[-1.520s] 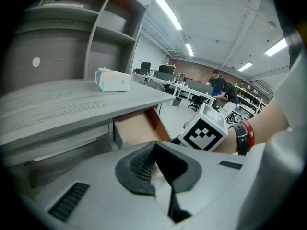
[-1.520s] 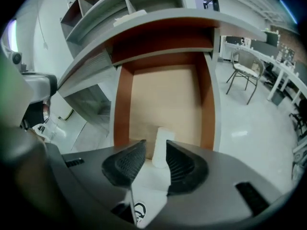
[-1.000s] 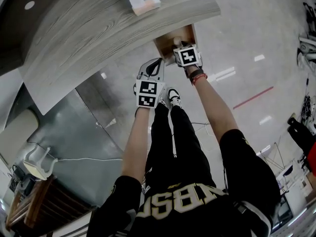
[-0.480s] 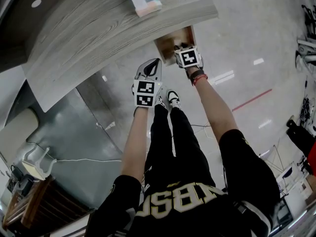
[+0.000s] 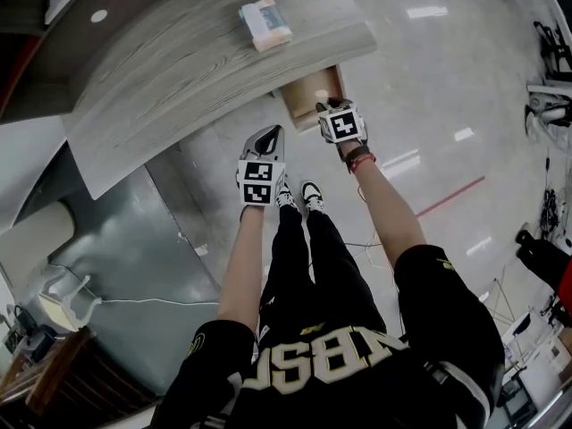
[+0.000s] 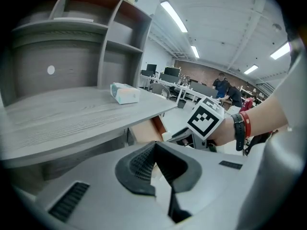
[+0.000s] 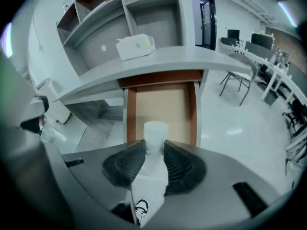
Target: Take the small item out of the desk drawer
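A small white bottle (image 7: 156,131) with a printed label stands upright between the pads of my right gripper (image 7: 154,150), which is shut on it. The bottle is over the front of the open wooden drawer (image 7: 160,104). In the head view the right gripper (image 5: 325,107) is at the drawer (image 5: 306,96) under the desk edge, and the bottle's pale cap (image 5: 322,95) shows just past it. My left gripper (image 5: 266,134) hangs to the left and nearer me, below the desk. Its pads (image 6: 144,164) meet with nothing between them.
The grey wood-grain desk (image 5: 179,70) carries a tissue box (image 5: 265,23), with open shelves (image 7: 144,4) behind it. An office chair (image 7: 240,83) stands to the right of the drawer. The person's legs and shoes (image 5: 312,175) are below the grippers on the glossy floor.
The right gripper has drawn slightly back from the drawer with the bottle. The head view has tilted, so more of the desk shows. The left gripper has kept its place.
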Tool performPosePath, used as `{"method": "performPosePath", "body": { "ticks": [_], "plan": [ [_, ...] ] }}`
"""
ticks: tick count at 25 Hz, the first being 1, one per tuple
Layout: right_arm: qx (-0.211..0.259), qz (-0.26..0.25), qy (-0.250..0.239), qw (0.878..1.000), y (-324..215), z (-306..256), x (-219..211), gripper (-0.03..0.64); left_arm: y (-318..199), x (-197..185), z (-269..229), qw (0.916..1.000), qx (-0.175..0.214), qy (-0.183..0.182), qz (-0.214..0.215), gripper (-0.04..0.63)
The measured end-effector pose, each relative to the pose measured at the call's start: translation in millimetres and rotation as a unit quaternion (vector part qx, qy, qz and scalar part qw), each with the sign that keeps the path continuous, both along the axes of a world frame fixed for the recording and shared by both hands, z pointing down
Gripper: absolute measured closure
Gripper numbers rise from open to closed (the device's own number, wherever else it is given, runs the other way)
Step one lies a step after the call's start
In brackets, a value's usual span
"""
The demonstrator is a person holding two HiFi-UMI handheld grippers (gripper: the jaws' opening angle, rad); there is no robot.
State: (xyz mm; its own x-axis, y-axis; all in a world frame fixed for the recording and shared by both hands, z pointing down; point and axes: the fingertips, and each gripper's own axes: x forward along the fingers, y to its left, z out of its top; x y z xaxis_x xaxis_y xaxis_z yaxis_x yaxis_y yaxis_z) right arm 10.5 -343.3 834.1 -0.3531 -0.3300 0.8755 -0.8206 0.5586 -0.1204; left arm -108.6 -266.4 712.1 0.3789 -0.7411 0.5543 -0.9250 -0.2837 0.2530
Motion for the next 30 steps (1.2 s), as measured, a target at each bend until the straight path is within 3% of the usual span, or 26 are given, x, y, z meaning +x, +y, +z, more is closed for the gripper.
{"method": "performPosePath", "body": {
  "ticks": [11, 20, 30],
  "plan": [
    [0.039, 0.011, -0.040, 0.998, 24.4, -92.5, 3.2, 0.494, 31.6, -25.8, -55.5, 0.9992, 0.011, -0.017, -0.033, 0.581],
    [0.092, -0.015, -0.055, 0.994, 42.2, -177.1, -4.0, 0.493, 47.0, -46.4, -122.3, 0.9955, 0.048, -0.028, -0.077, 0.581],
    [0.152, -0.039, -0.118, 0.980, 66.3, -264.3, -29.3, 0.492, 56.3, -73.5, -191.5, 0.9853, 0.110, -0.042, -0.123, 0.581]
  ]
}}
